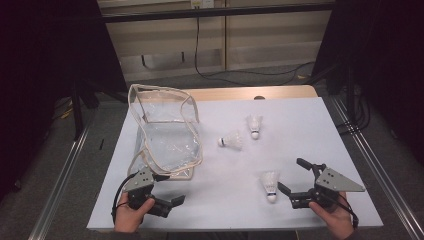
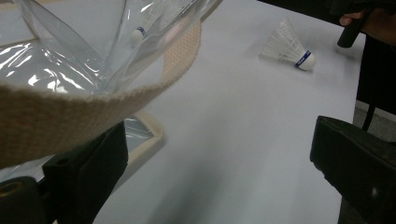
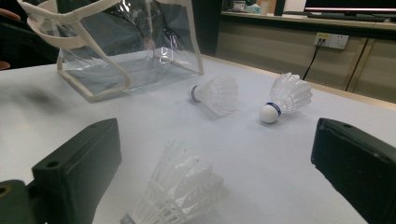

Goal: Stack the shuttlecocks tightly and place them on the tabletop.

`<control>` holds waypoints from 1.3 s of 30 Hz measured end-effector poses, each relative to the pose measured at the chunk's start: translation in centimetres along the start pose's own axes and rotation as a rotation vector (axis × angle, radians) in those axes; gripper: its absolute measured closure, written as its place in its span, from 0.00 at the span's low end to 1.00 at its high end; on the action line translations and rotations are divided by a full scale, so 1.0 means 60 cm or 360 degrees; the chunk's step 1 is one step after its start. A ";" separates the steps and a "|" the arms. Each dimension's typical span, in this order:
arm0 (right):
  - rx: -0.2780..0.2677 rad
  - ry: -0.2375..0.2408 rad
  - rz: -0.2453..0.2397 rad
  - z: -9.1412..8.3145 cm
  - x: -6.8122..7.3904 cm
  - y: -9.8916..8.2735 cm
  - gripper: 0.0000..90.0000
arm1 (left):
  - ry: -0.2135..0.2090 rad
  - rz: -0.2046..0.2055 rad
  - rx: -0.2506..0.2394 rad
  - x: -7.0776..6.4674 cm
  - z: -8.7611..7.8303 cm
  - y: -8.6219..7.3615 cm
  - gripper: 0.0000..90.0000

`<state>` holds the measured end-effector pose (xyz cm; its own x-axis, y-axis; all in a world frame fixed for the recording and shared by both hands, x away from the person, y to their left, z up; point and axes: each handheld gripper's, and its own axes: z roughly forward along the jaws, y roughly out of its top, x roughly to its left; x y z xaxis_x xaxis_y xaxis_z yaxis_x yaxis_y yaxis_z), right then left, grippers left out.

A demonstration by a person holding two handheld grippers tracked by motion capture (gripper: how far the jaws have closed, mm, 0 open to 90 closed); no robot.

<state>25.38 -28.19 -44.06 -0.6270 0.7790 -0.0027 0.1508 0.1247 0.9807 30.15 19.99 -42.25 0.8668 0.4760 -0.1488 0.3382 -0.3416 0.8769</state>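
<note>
Packing: three shuttlecocks look meant for the clear bag; by my reading none is in yet, so all the work is left
Near shuttle: lies on the white worktop, cork toward the person, just beside the far jaw of the right tool; in the right gripper view its feathers sit low between the two black jaws
Right tool: jaws wide, holding nothing, the shuttle not yet touched
Middle shuttle: on its side, cork toward the bag, near the bag's right wall
Far shuttle: just beyond the middle one, apart from it, cork toward the person
Bag: stands open at the worktop's left, cream strap drooping over the near rim
Left tool: jaws wide, gripping nothing; the strap hangs just above its left jaw, contact I cannot tell
Next, as I judge: close the right tool on the near shuttle, and steady the bag's mouth with the left
</note>
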 end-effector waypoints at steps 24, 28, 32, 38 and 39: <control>0.0086 -0.0033 0.0060 0.029 -0.035 0.011 0.01 | -0.0009 0.0028 -0.0025 0.008 -0.001 -0.005 0.05; 0.0109 -0.0016 0.0068 0.036 -0.033 0.013 0.01 | -0.0013 0.0031 -0.0033 0.009 -0.001 -0.006 0.05; 0.0113 0.0014 0.0062 0.041 -0.032 0.015 0.00 | -0.0009 0.0030 -0.0029 0.010 -0.001 -0.006 0.05; 0.0144 0.0032 0.0054 0.049 -0.032 0.014 0.00 | -0.0010 0.0028 -0.0035 0.011 0.000 -0.006 0.05; 0.0152 0.0038 0.0052 0.049 -0.032 0.014 0.00 | -0.0008 0.0028 -0.0030 0.011 0.000 -0.006 0.05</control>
<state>28.96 -27.74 -43.80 -0.6384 0.7689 0.0351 0.2431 0.1581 0.9570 30.58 20.44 -42.66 0.8744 0.4659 -0.1354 0.3158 -0.3345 0.8879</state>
